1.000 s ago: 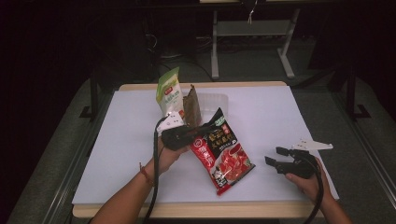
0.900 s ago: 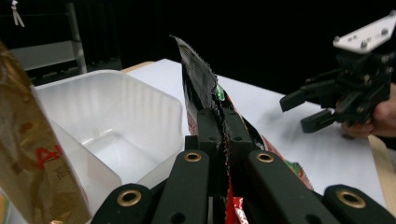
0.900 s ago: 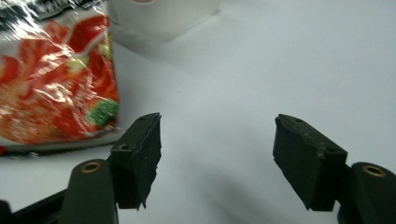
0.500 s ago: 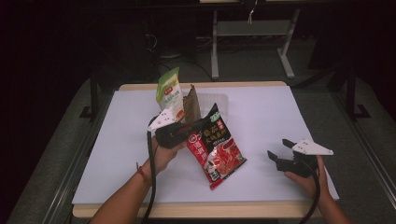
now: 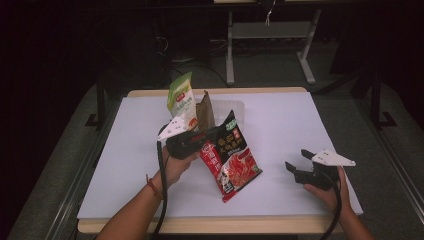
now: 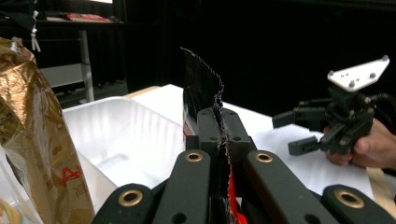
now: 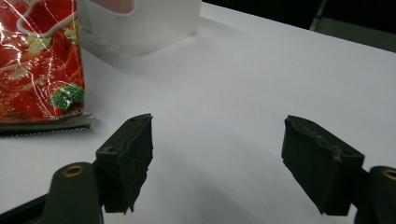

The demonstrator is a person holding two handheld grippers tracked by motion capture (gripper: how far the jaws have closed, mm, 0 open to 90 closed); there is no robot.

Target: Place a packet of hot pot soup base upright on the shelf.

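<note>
A red instant-noodle packet point(image 5: 231, 160) hangs tilted over the middle of the white table point(image 5: 280, 120). My left gripper point(image 5: 212, 139) is shut on its black top edge point(image 6: 198, 88), which stands pinched between the jaws point(image 6: 220, 123). The packet's lower end point(image 7: 37, 60) rests on or just above the table. At the right, my right gripper point(image 5: 298, 160) is held low over the table, apart from the packet. Its jaws point(image 7: 219, 144) have just been opening and stand wide with nothing between them. The left gripper view shows it farther off point(image 6: 292, 133).
A white plastic bin point(image 5: 240, 107) stands at the back of the table point(image 6: 107, 121), its wall near the packet point(image 7: 154, 23). A green-and-white pouch point(image 5: 181, 100) and a gold-brown bag point(image 5: 205, 112) stand upright beside it, the bag close to my left gripper point(image 6: 32, 130).
My left gripper has lifted the red packet and carried it a little toward the bin. The right gripper's jaws have spread wider while the hand stayed put.
</note>
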